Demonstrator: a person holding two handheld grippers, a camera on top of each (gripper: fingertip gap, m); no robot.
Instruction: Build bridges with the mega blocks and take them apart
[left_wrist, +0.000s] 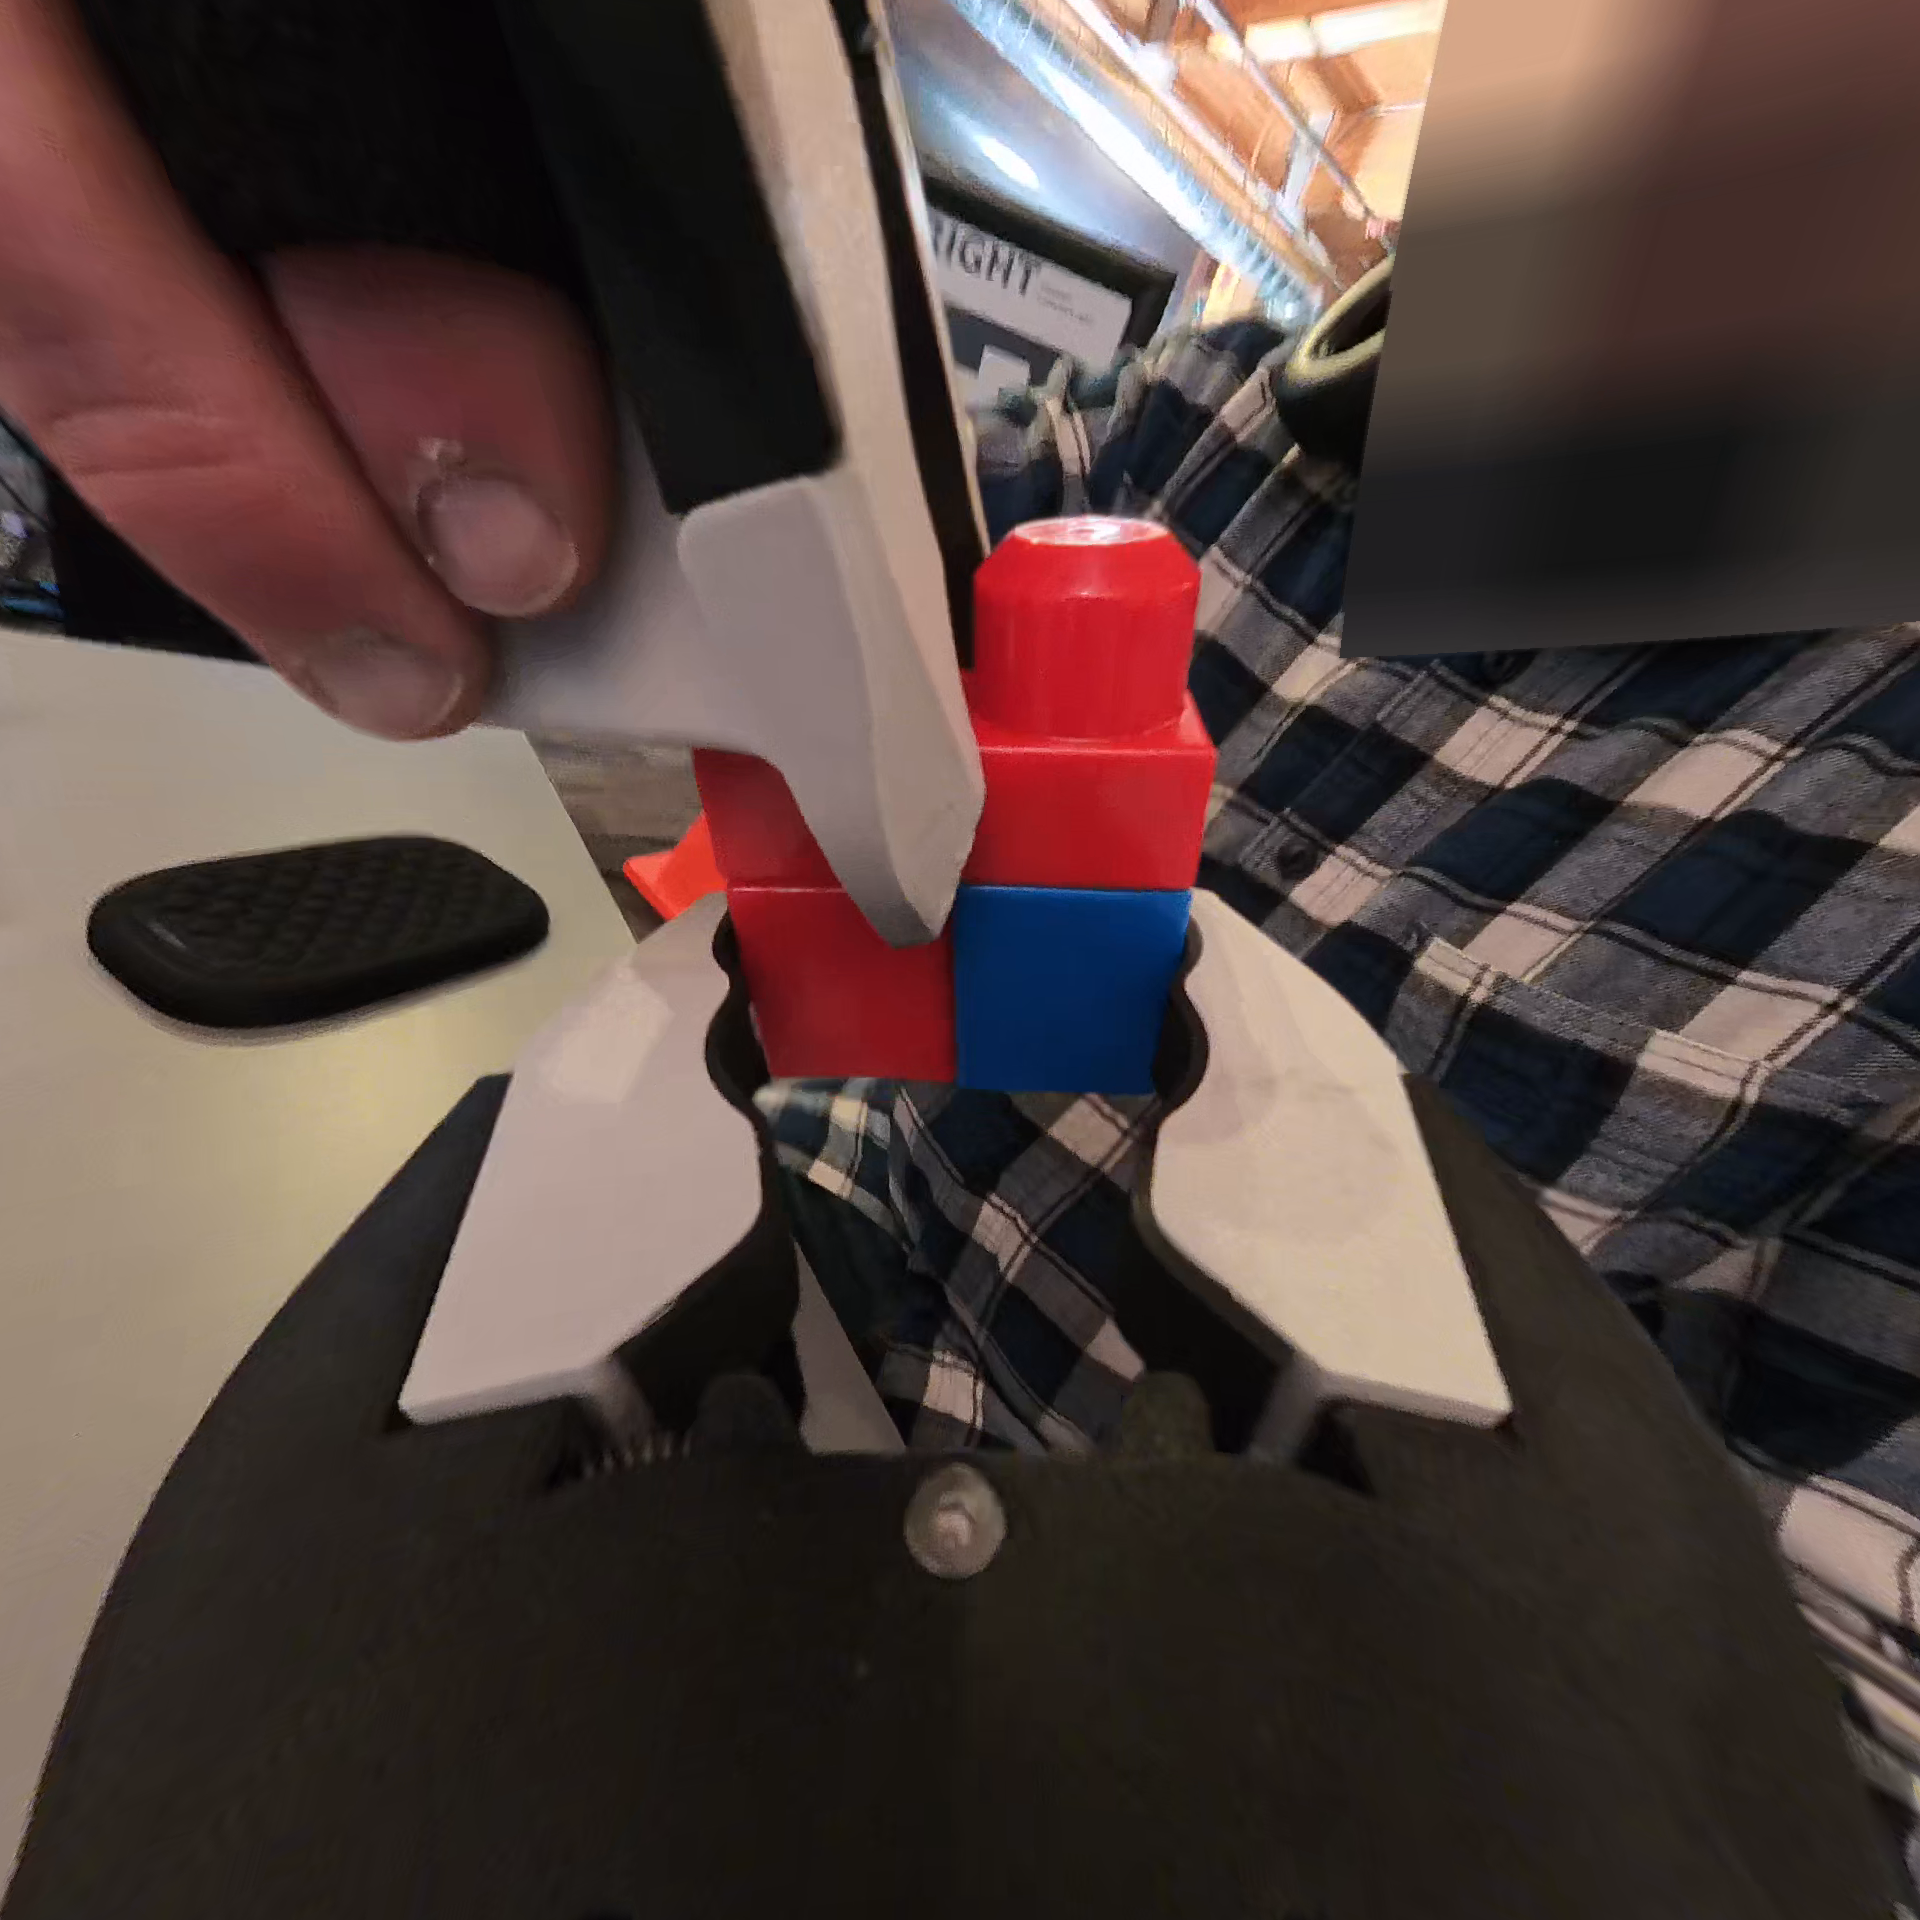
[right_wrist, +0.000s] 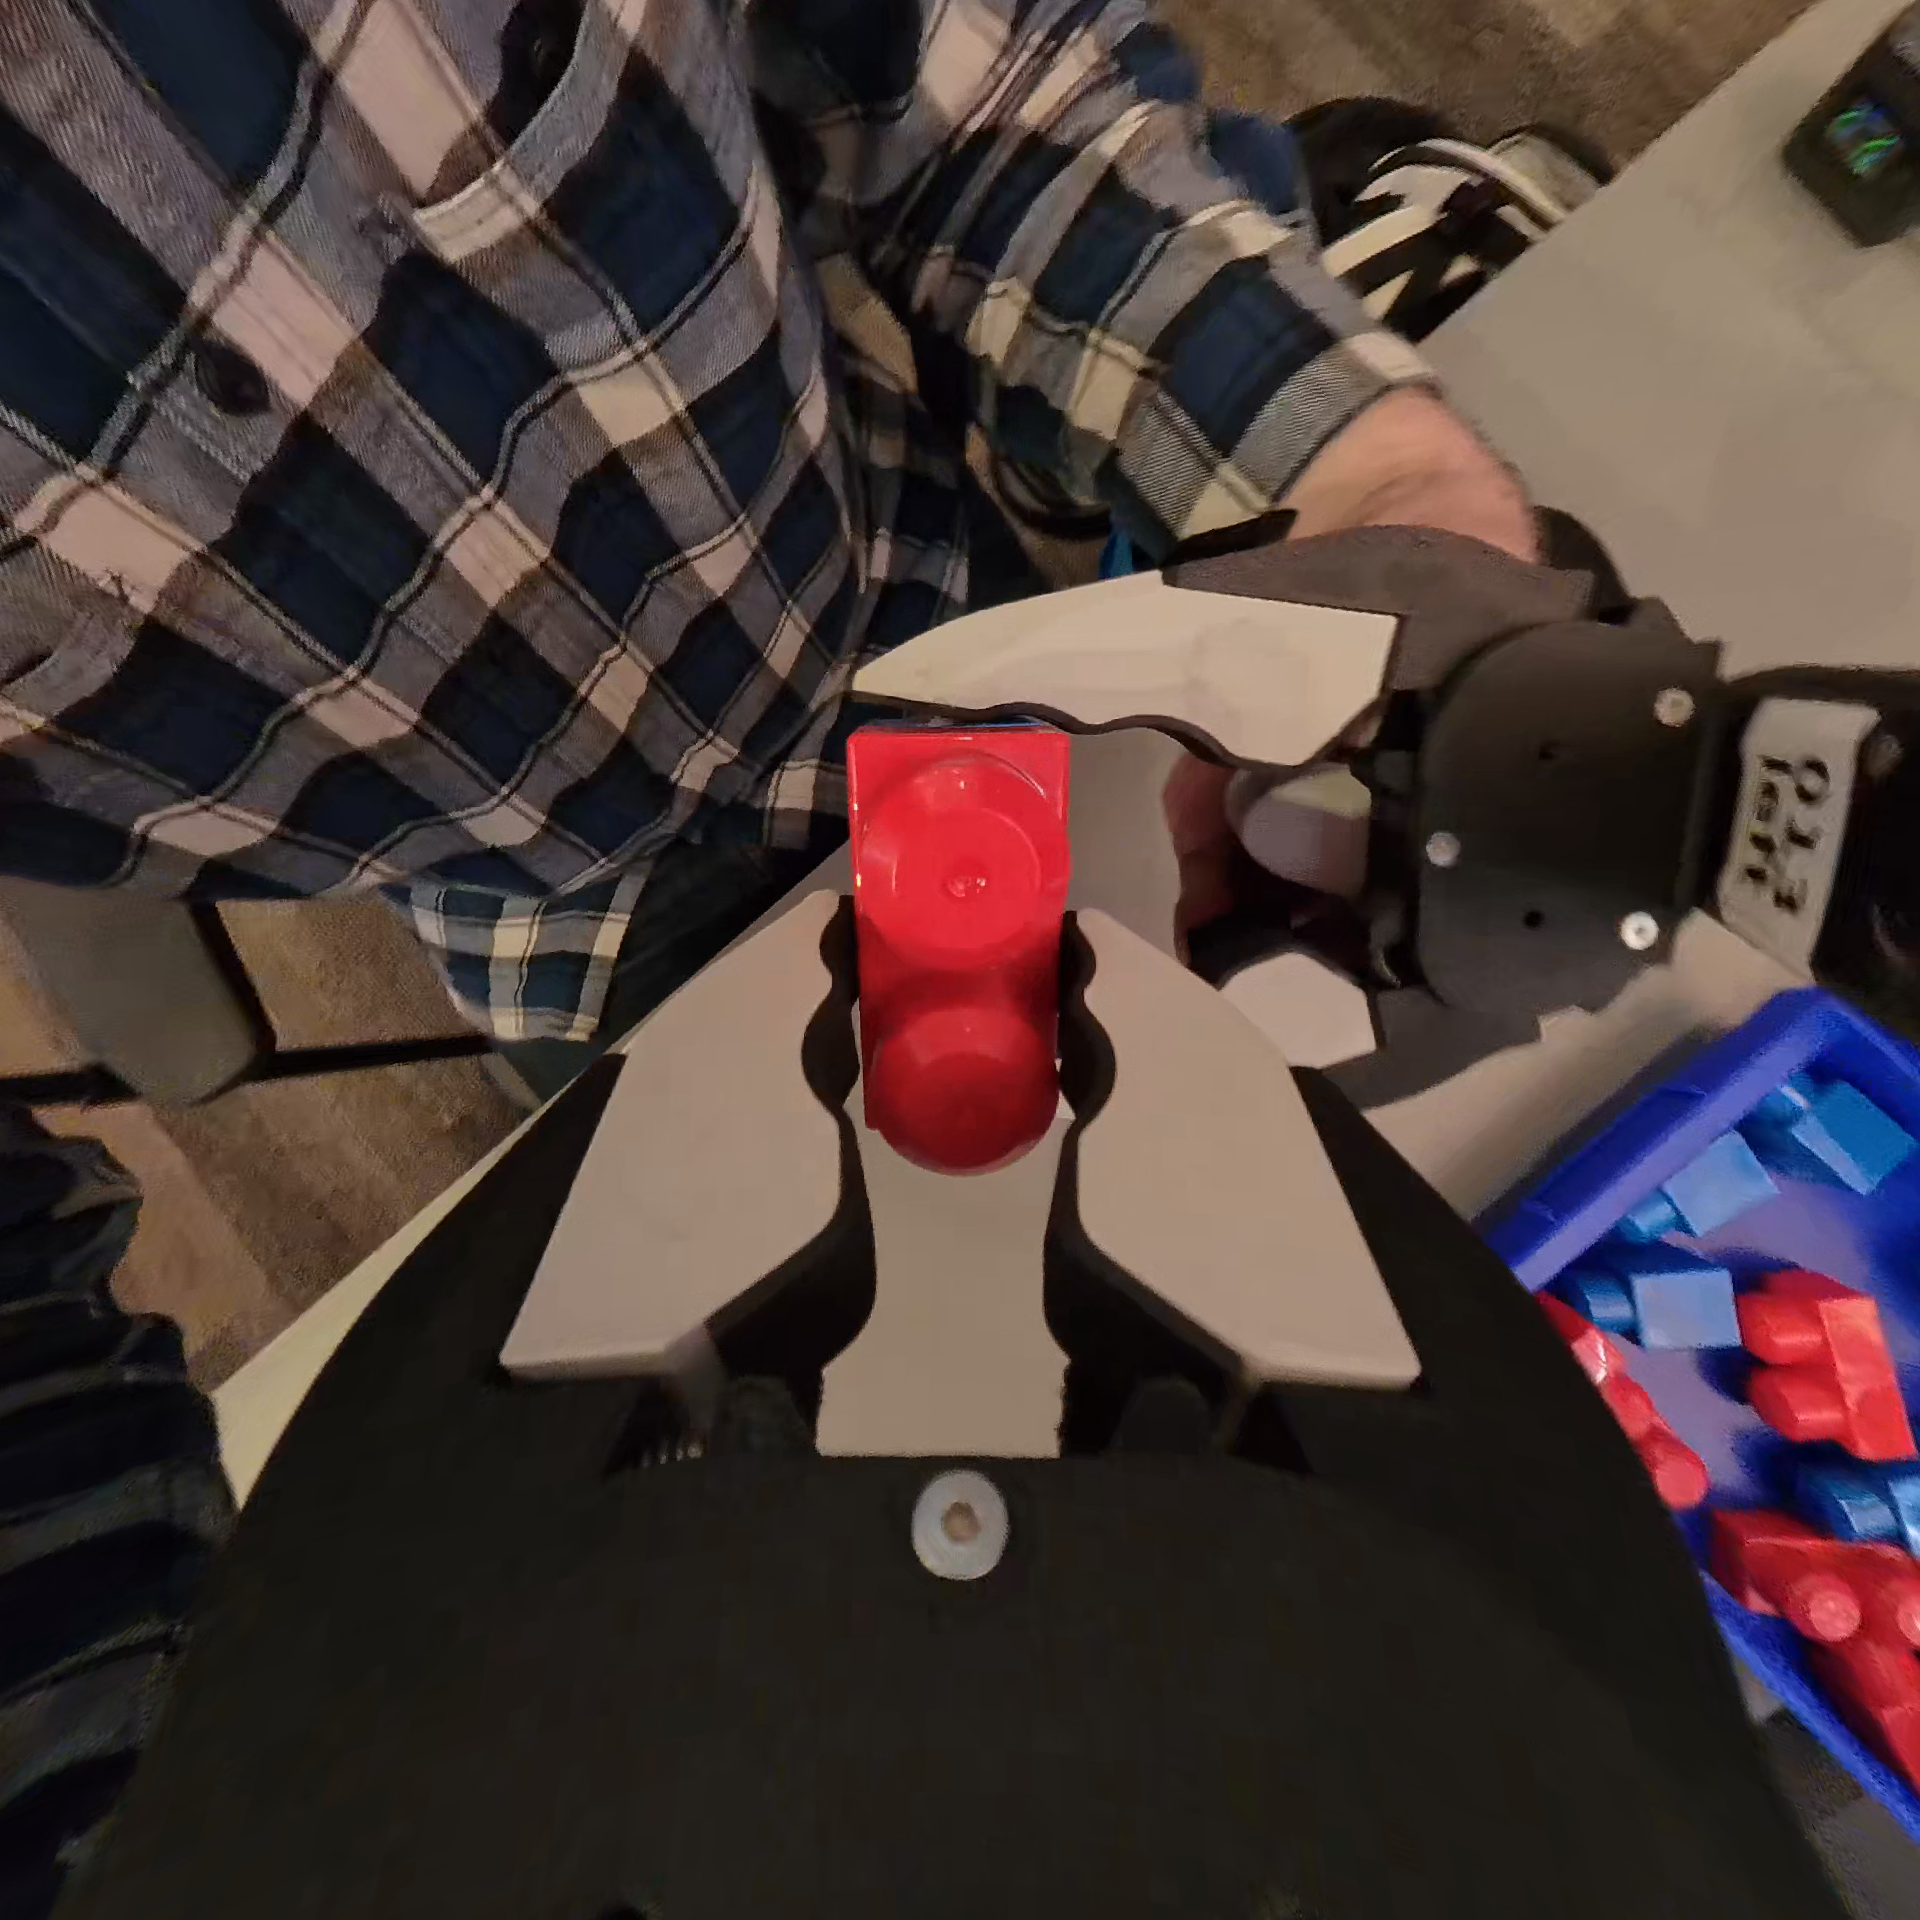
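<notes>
I have a small bridge of mega blocks pinched between both tools, held in the air in front of a plaid shirt (left_wrist: 1558, 935), above the edge of the pale table (left_wrist: 208, 1195). My left gripper (left_wrist: 961, 997) is closed on the two legs: one pad presses the red lower block (left_wrist: 842, 987) at nine o'clock, the other the blue block (left_wrist: 1060, 997) at three o'clock, so the pair is squeezed side by side. My right gripper (right_wrist: 961, 997) comes down from twelve o'clock and is closed on the long red top block (right_wrist: 956, 894) that spans them, its pads against the two long sides. These pieces look like hollow moulded plastic: light, stiff, glossy and rather slippery, with crisp square walls and fat round studs on top. I judge that the flat side walls are the place to hold, low on each block, never on the rounded studs, where the pads would slide. The friction fit should give with a straight pull or a slight rocking. At four o'clock in the right wrist view, a blue bin (right_wrist: 1662, 1143) holds more red and blue blocks.
</notes>
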